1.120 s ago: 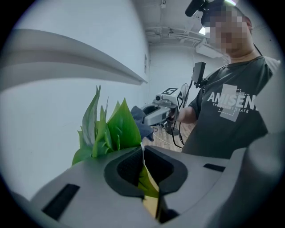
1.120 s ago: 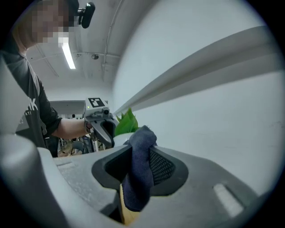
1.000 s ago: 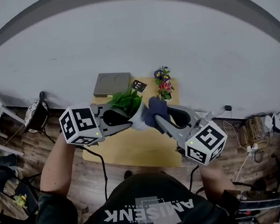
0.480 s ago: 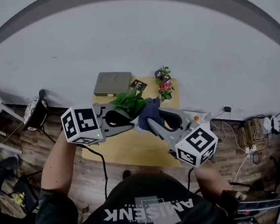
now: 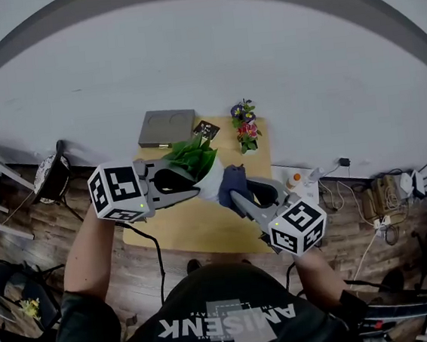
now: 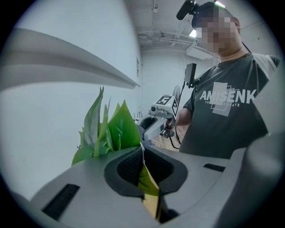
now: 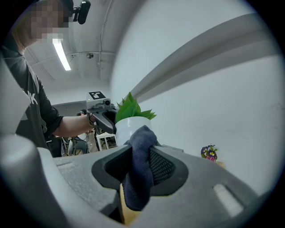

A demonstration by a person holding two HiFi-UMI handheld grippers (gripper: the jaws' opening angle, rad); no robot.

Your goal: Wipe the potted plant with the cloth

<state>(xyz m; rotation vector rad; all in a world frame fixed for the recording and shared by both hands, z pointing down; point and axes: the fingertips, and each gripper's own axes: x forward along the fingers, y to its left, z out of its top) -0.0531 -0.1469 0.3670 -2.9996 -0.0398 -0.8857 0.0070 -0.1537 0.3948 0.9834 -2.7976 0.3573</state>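
In the head view, my right gripper (image 5: 235, 194) is clamped on a crumpled dark blue cloth (image 5: 234, 180). The cloth sits against the right side of the white round pot of the green-leaved potted plant (image 5: 193, 159). My left gripper (image 5: 200, 187) grips that pot from the other side, seemingly above the yellow wooden tabletop (image 5: 197, 233). A flat grey box (image 5: 166, 127) and a small bunch of colourful flowers (image 5: 245, 127) stand at the tabletop's far edge by a white wall, with brown plank floor (image 5: 47, 245) around.

In the left gripper view, the jaws are closed on the pot's thin white rim, with a leaf caught alongside.

In the right gripper view, the pads pinch the cloth and the pot stands just beyond; I cannot tell whether they touch.

I judge the wiping under way on the pot's side, with the leaves probably left to do.
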